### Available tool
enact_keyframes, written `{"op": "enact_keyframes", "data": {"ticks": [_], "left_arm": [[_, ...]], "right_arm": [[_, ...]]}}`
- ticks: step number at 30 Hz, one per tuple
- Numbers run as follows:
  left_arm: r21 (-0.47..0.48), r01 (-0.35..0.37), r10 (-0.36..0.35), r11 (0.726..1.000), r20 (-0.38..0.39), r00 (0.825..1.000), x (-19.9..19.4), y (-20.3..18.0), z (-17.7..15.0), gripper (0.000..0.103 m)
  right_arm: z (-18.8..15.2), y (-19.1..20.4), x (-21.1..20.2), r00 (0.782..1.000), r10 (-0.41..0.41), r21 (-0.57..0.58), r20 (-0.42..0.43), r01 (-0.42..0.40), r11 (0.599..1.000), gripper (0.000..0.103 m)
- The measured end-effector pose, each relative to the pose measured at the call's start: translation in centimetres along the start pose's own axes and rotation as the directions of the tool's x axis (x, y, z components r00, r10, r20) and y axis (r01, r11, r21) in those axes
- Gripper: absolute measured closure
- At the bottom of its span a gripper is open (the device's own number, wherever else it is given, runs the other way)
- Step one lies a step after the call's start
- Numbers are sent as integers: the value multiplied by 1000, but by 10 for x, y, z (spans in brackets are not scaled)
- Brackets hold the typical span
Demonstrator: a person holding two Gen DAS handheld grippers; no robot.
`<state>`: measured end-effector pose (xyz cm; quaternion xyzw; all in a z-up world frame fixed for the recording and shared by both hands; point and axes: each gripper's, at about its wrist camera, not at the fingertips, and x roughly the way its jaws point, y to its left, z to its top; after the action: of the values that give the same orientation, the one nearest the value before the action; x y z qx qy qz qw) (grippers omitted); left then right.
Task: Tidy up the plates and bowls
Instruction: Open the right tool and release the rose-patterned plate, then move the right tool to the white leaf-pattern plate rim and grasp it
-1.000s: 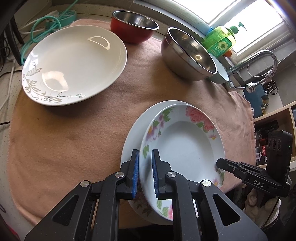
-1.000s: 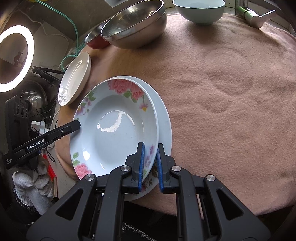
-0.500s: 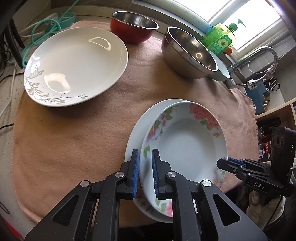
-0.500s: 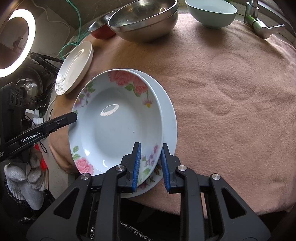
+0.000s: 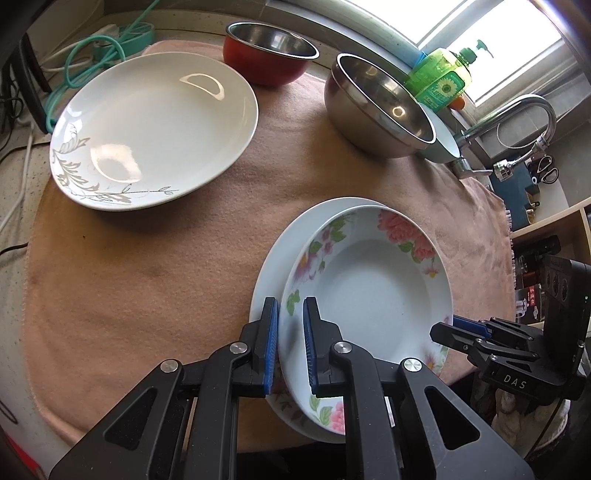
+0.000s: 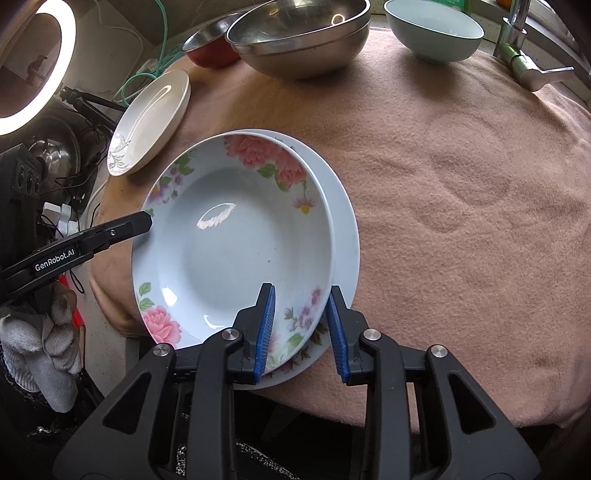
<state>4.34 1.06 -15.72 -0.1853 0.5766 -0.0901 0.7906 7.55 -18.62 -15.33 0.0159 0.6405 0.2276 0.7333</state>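
A deep floral plate (image 5: 369, 295) (image 6: 236, 251) lies on a wider floral plate (image 5: 291, 236) (image 6: 345, 206) near the front edge of the peach cloth (image 5: 147, 277). My left gripper (image 5: 290, 306) is shut on the upper plate's near rim and shows as a black tip (image 6: 144, 221) at that plate's left side. My right gripper (image 6: 301, 291) has its jaws opening: the rim of both plates sits between them, and the right pad stands off it. Its tip (image 5: 461, 332) appears at the plate's right edge in the left wrist view.
A white plate with a grey leaf pattern (image 5: 155, 125) (image 6: 151, 118) lies at the back left. Behind stand a red bowl (image 5: 266, 70), a large steel bowl (image 5: 380, 107) (image 6: 299, 33) and a pale green bowl (image 6: 434, 31). A soap bottle (image 5: 439, 81) and faucet (image 5: 517, 107) are at the window.
The right gripper's jaws have spread apart from the plate rim they were clamped on. The left gripper stays clamped on the upper floral plate.
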Motion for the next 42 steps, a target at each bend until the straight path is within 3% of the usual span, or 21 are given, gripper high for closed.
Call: {"op": "enact_keyframes", "data": {"ticks": [5, 13, 24, 27, 29, 42], "left_arm": [[-4, -5, 5, 1000, 10, 1000, -3, 0, 0, 92], [-2, 9, -9, 1000, 3, 1000, -4, 2, 0, 92], [20, 14, -15, 1000, 40, 999, -19, 0, 9, 90], [16, 19, -20, 1000, 55, 998, -23, 0, 11, 90], [4, 23, -23, 1000, 67, 997, -26, 4, 12, 90], [-105, 17, 2, 994, 174, 985, -55, 49, 28, 90]], "right_arm": [[-1, 7, 0, 999, -51, -44, -2, 51, 998, 73], [1, 2, -4, 999, -39, -20, 7, 39, 999, 73], [9, -5, -33, 994, -36, 17, 104, 34, 999, 72], [15, -3, -39, 990, -43, 20, 136, 41, 999, 65], [21, 0, -43, 985, -47, 25, 164, 44, 999, 58], [51, 16, -50, 967, -10, 60, 255, -5, 998, 58]]}}
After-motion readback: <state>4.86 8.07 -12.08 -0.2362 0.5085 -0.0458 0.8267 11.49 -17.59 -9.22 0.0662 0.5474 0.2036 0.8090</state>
